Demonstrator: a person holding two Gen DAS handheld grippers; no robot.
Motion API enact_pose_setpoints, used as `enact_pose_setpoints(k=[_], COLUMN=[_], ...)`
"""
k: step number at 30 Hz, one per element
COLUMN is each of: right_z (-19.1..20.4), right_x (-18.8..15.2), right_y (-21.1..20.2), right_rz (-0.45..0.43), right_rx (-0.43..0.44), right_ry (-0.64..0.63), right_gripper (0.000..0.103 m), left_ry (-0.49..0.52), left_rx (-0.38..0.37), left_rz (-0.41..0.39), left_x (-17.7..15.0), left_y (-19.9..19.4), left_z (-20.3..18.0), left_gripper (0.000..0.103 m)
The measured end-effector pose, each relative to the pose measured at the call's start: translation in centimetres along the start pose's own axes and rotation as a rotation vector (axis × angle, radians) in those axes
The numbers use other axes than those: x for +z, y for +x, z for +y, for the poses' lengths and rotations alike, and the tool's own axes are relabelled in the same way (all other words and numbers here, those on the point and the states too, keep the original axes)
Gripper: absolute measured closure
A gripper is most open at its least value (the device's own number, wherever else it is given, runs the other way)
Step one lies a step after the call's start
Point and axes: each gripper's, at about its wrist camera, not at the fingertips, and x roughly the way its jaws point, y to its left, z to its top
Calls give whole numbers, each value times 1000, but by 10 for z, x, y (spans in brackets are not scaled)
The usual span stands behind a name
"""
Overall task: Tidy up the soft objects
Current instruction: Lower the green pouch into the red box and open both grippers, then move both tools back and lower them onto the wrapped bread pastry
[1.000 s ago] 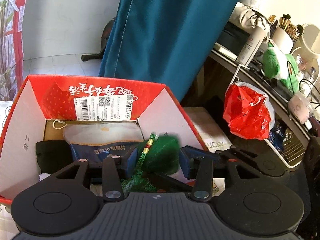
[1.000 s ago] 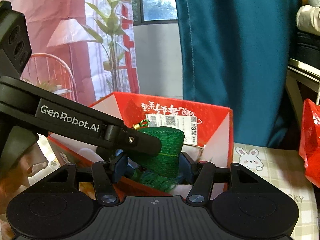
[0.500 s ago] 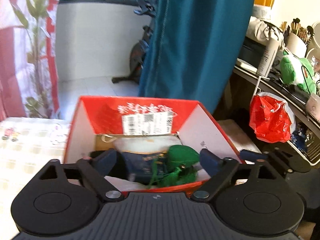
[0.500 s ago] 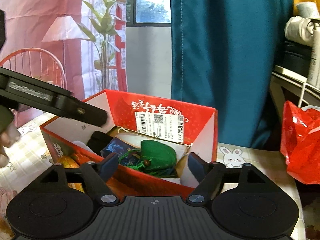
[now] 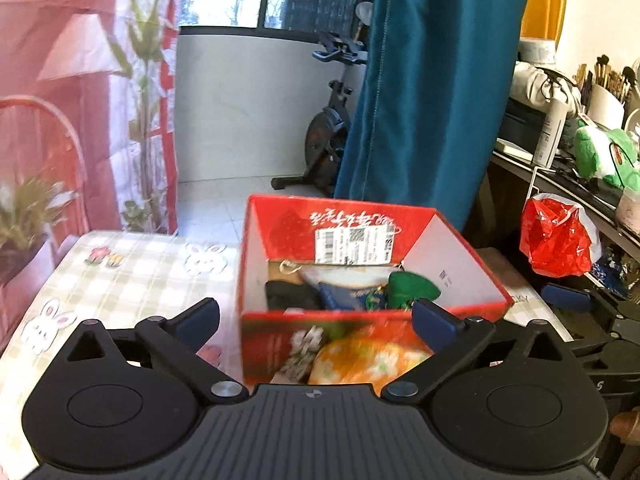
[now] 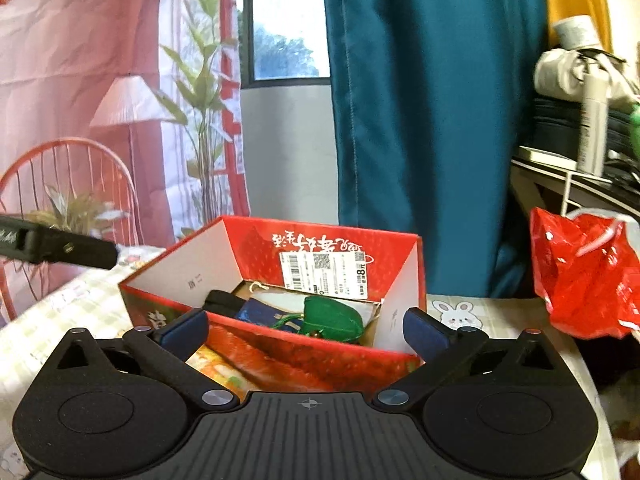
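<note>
Your left gripper (image 5: 316, 322) and right gripper (image 6: 306, 330) have just opened, empty, backed off; green pouch (image 6: 332, 318) now lies inside the red box (image 6: 256, 344).

The red box (image 6: 320, 354) stands open-topped with clear air above it, its raised flaps walling three sides, while bare checked surface (image 5: 120, 280) lies free to its left.
</note>
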Motion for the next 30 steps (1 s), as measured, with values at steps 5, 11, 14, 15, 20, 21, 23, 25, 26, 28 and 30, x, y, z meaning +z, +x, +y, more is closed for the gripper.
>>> enact_pose_setpoints(k=[5, 11, 14, 15, 20, 21, 23, 25, 26, 28, 30], right_z=[10, 28, 42, 49, 83, 90, 103, 116, 122, 132, 135], right_x=[-20, -49, -60, -63, -70, -71, -73, -75, -77, -80, -82], right_y=[-22, -30, -30, -29, -24, -22, -20, -18, -18, -18, -16], right_rz=[-12, 66, 117, 135, 200, 207, 222, 237, 244, 256, 273], right_rx=[-3, 19, 66, 78, 178, 195, 223, 250, 266, 294, 318], right_ry=[21, 44, 33, 23, -31, -42, -66, -106, -132, -175, -183], right_gripper=[0, 0, 0, 0, 1, 1, 2, 3, 4, 5, 9], left_ry=[21, 11, -22, -34, -67, -73, -88, -122, -141, -172, -204], left_rx=[62, 76, 77, 74, 25, 14, -7, -38, -57, -87, -120], left_rz=[43, 119, 153, 169, 230, 243, 266, 286, 299, 318, 326], left_x=[-28, -62, -76, -81, -101, -105, -112, -121, -126, -133, -139], left_y=[-18, -31, -34, -34, -31, -29, -24, -20, -18, -14, -11], left_z=[14, 44, 62, 67, 82, 84, 88, 92, 94, 98, 100], left_gripper=[0, 2, 4, 6, 14, 16, 19, 20, 21, 27, 31])
